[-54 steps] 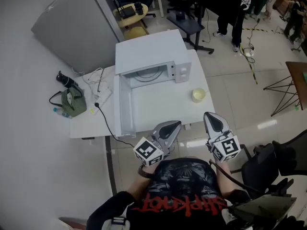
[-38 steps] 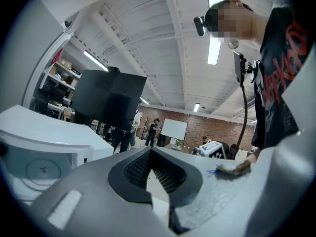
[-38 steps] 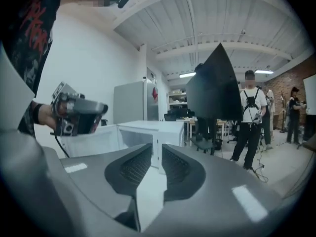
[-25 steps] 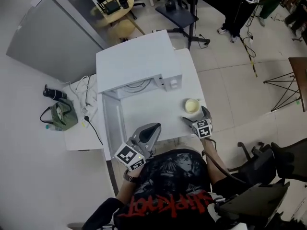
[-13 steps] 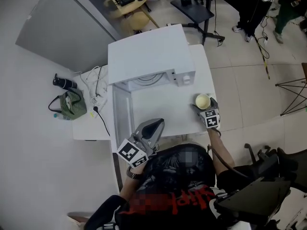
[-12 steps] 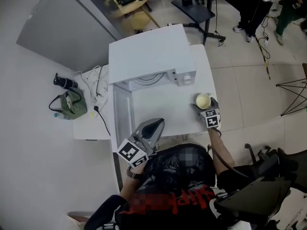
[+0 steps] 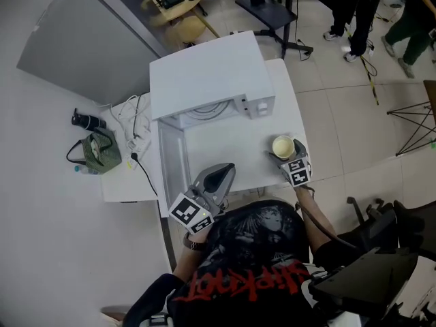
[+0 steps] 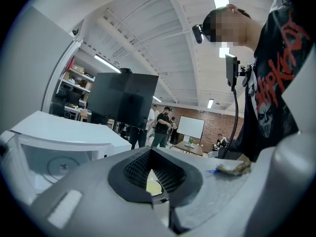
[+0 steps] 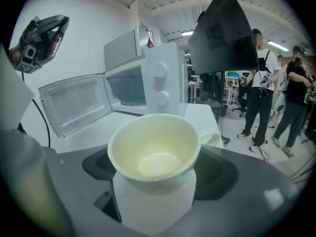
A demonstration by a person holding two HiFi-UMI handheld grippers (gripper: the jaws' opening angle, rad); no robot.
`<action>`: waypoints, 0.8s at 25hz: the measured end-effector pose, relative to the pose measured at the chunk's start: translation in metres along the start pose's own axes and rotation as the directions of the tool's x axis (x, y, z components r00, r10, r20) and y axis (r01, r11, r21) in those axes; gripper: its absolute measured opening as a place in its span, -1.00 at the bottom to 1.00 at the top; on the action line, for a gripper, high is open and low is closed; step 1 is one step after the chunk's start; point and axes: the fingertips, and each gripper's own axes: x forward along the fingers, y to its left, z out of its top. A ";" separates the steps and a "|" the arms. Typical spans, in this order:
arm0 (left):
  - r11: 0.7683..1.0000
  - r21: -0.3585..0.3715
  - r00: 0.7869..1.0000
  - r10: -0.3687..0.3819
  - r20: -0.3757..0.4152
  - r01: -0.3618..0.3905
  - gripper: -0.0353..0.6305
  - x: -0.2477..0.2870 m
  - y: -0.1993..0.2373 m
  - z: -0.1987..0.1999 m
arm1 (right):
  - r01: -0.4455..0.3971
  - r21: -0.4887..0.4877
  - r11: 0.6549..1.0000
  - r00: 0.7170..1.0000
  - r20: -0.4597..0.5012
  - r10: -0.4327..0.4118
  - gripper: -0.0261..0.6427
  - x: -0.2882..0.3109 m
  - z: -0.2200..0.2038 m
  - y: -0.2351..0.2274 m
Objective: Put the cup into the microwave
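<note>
A pale yellow cup (image 7: 283, 146) with a handle stands at the right side of the white table (image 7: 231, 142). My right gripper (image 7: 285, 150) is shut on it, and in the right gripper view the cup (image 9: 155, 152) fills the space between the dark pads. The white microwave (image 7: 204, 73) stands at the back of the table, its door (image 7: 170, 169) swung open to the left and its cavity (image 9: 126, 85) bare. My left gripper (image 7: 219, 172) hovers shut and holding nothing over the table's front edge, beside the door.
A green bag (image 7: 94, 152) and a power strip with cables (image 7: 136, 138) lie on a low surface left of the table. People (image 7: 354, 5) stand on the floor at the far right. A black chair (image 7: 381, 230) sits at my right.
My right gripper went from the table's front edge out to the cup and closed its jaws on it. The left gripper stayed near the front edge.
</note>
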 end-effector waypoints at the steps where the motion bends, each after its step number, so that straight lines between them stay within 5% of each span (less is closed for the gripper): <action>1: 1.000 -0.002 1.000 -0.003 0.004 0.003 -0.89 0.000 0.000 0.000 | -0.015 -0.012 1.000 1.000 0.003 0.015 0.42 -0.004 0.002 0.009; 9: 1.000 -0.008 0.999 0.024 0.039 -0.023 -0.89 -0.021 0.009 0.000 | -0.123 -0.102 0.987 0.992 0.027 0.126 0.42 -0.020 0.029 0.073; 20: 0.986 -0.027 0.984 0.164 0.067 -0.163 -0.89 -0.072 0.032 -0.003 | -0.249 -0.223 0.943 0.959 0.081 0.272 0.42 0.003 0.099 0.138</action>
